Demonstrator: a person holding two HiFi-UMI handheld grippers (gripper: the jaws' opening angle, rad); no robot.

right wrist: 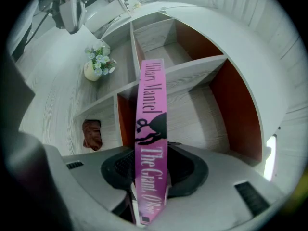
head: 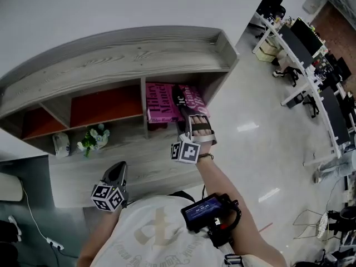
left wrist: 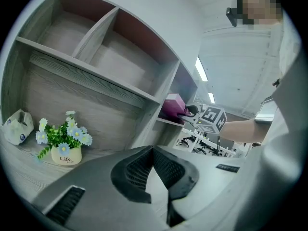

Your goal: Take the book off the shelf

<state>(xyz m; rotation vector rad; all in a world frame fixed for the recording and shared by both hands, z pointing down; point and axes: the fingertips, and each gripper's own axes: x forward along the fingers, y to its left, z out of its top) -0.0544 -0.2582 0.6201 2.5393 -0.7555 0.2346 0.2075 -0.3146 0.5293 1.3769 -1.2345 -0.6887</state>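
Observation:
A pink book (right wrist: 151,105) with "Hilary Mantel" on its spine stands in the right compartment of the grey wooden shelf (head: 128,54). My right gripper (right wrist: 151,150) is shut on the lower part of the spine, with a pad on each side. In the head view the right gripper (head: 197,128) reaches into that compartment at the book (head: 192,100), beside a pink cover (head: 161,102). My left gripper (head: 117,174) hangs lower left, away from the shelf. Its jaws meet at the tips and hold nothing (left wrist: 153,149). The left gripper view shows the book (left wrist: 174,107) far off.
A small pot of blue flowers (head: 93,139) and a white pouch (head: 61,143) sit on the lower shelf board at the left. A brown-red thing (right wrist: 91,134) lies in a lower compartment. Office desks and chairs (head: 300,54) stand at the right across the floor.

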